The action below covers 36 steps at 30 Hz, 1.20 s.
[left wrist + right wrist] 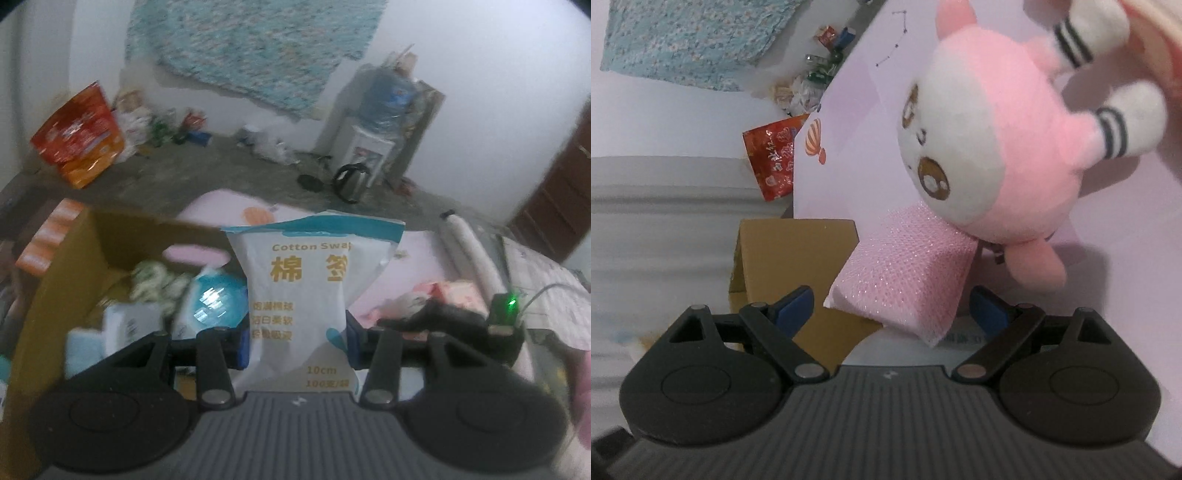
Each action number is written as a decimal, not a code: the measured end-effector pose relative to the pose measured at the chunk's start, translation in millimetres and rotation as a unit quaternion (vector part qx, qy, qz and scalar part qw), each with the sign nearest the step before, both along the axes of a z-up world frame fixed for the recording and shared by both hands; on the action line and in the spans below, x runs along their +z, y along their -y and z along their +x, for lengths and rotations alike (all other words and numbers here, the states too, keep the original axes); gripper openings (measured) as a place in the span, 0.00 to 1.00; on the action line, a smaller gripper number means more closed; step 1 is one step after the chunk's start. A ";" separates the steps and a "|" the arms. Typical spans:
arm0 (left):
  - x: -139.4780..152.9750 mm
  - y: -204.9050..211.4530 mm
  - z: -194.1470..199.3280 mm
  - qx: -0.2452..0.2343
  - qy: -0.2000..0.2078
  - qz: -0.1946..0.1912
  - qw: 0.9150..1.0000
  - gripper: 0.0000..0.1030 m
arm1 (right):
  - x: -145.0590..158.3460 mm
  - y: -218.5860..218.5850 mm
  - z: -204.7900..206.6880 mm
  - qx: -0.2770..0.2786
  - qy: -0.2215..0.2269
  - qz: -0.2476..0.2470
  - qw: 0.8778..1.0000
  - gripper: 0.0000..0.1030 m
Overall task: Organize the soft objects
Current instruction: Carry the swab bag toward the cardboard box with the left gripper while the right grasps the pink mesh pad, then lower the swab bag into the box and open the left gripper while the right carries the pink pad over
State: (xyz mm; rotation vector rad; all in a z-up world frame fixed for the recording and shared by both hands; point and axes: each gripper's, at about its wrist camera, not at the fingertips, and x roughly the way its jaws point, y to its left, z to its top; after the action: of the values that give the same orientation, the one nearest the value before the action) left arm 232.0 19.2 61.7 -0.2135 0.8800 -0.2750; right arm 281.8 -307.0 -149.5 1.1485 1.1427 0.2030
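My left gripper (297, 339) is shut on a white and blue cotton swab bag (306, 280), its blue pads pressing both sides, and holds it upright beside an open cardboard box (55, 280). Inside the box lie a round blue pack (218, 299), a green-and-white bundle (155, 280) and a white pack (129, 325). My right gripper (892, 306) stands wide open around a pink mesh sponge (905, 280) on the pink bedsheet (868, 147); the pads are a little apart from it. A pink and white plush toy (990, 147) lies just beyond, touching the sponge. The cardboard box (790, 251) is to the left.
A red snack bag (77, 136), a kettle (351, 181) and a water dispenser (373, 147) stand on the floor behind the bed. A white roll (465, 240) lies on the bed at right. A black device with a green light (506, 310) sits near my left gripper.
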 end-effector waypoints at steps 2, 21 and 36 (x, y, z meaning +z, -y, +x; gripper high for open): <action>-12.4 -12.0 -2.6 0.010 -0.018 0.004 1.000 0.46 | -6.0 0.9 -1.2 -0.008 0.002 0.007 1.000 0.81; -116.4 -50.1 -8.2 0.041 -0.141 0.027 0.989 0.45 | 40.7 16.4 -35.8 -0.083 0.109 0.048 0.989 0.34; -120.0 -44.2 -3.7 0.014 -0.130 0.042 0.991 0.48 | 194.2 -68.9 -96.7 0.156 0.274 -0.117 0.942 0.34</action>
State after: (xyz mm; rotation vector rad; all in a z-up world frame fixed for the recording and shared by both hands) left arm 228.3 63.4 -58.2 -0.1850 1.1430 -0.1856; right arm 185.0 -238.1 44.7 0.6330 0.8120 0.5790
